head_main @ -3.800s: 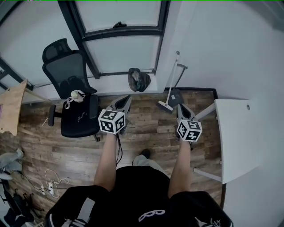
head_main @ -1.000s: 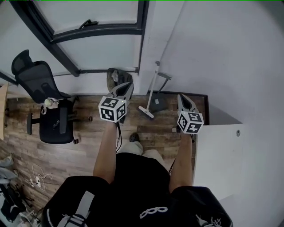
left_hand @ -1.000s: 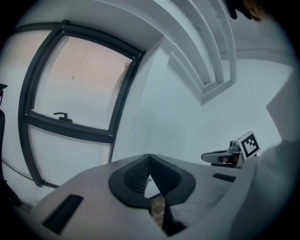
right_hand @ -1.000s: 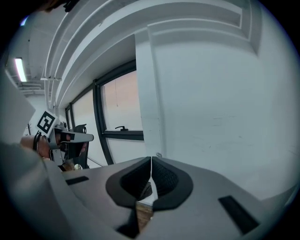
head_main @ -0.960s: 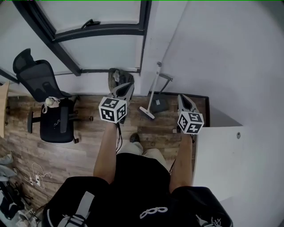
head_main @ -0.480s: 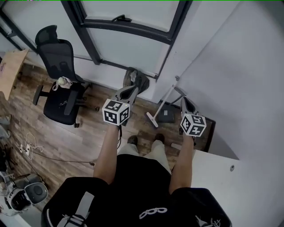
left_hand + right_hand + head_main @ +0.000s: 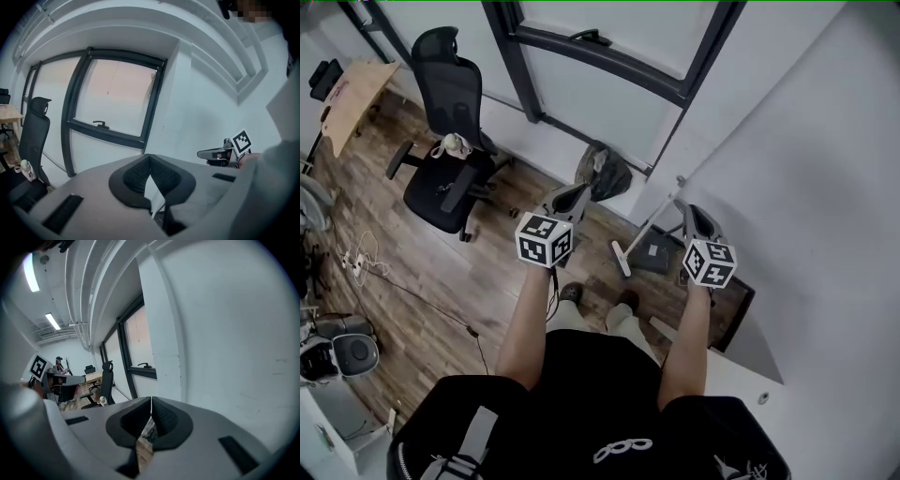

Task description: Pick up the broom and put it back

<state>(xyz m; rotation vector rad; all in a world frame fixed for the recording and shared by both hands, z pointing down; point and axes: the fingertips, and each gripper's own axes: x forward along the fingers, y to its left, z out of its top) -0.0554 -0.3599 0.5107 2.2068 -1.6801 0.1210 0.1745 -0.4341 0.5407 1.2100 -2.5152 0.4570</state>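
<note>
Since the left claw [image 7: 578, 192] and the right claw [image 7: 684, 208] are both closed tip to tip with nothing between the jaws, the task stands, in my judgement, at its very start. The broom [image 7: 649, 225] is not yet gripped. The approach, the grip, the lift and the return all remain to be done.

Findings, largest first:

- The white wall [image 7: 787, 141] with its dark-framed window [image 7: 609, 56] lies ahead of both claws.
- The wooden floor [image 7: 441, 272] lies well below them.
- A black office chair [image 7: 450, 178] stands well off to the left of the left claw.
- A white surface [image 7: 750, 375] sits behind and to the right of the right claw.
- A dark bag [image 7: 605, 172] rests at the wall's foot, just ahead of the left claw's tips.
- The broom stands between the two claws, ahead of them and lower, touching neither.
- What appears to be a dustpan [image 7: 654, 251] sits just beside the broom's head, nearer the right claw.

Orientation: the broom's long axis runs on a slant. Its head is on the floor on the side toward the left claw. Its handle rises away toward the wall corner, just ahead of the right claw, and appears to lean there.
</note>
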